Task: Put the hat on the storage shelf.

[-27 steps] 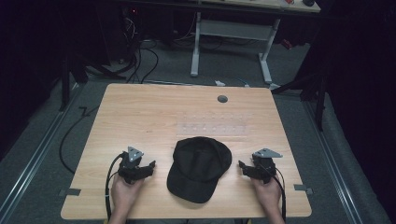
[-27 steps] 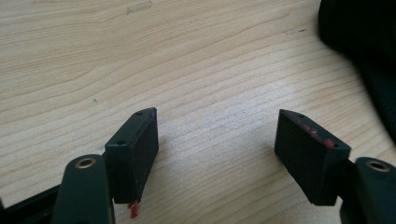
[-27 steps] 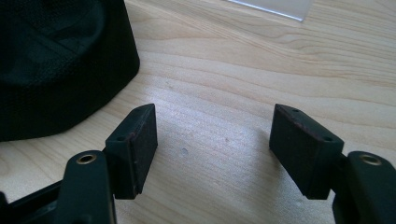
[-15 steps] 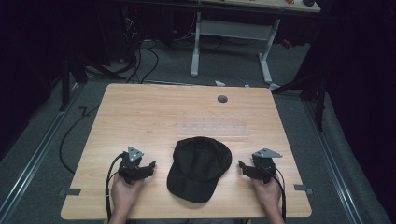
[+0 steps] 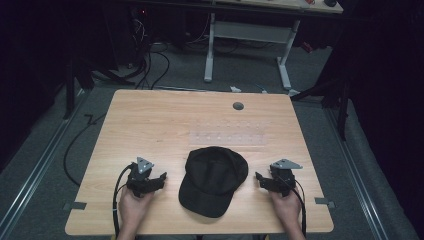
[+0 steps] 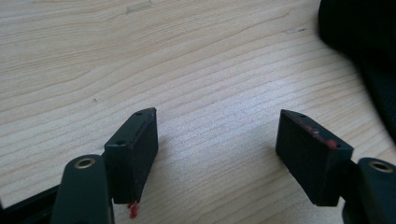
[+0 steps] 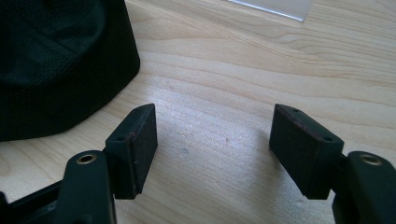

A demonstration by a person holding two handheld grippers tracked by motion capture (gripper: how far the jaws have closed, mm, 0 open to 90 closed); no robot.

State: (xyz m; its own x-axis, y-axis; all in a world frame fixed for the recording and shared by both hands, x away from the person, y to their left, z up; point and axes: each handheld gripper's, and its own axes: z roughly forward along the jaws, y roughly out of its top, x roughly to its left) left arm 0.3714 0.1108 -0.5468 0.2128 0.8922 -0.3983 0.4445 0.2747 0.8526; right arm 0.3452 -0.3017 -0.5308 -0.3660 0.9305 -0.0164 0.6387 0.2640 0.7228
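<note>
Nothing had moved since the earlier frames — the left gripper [image 5: 161, 177] and right gripper [image 5: 258, 177] rested wide open and empty at nine and three o'clock of the black cap [image 5: 213, 179]. Lying near the table's [image 5: 165, 120] six o'clock edge, the cap probably wanted both grippers closing evenly on its soft rim — not the crown.

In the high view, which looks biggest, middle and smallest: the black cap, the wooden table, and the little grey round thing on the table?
1. The wooden table looks biggest by far.
2. The black cap comes next, near the front edge.
3. The grey round thing looks smallest, though it lies farther from the camera.
</note>
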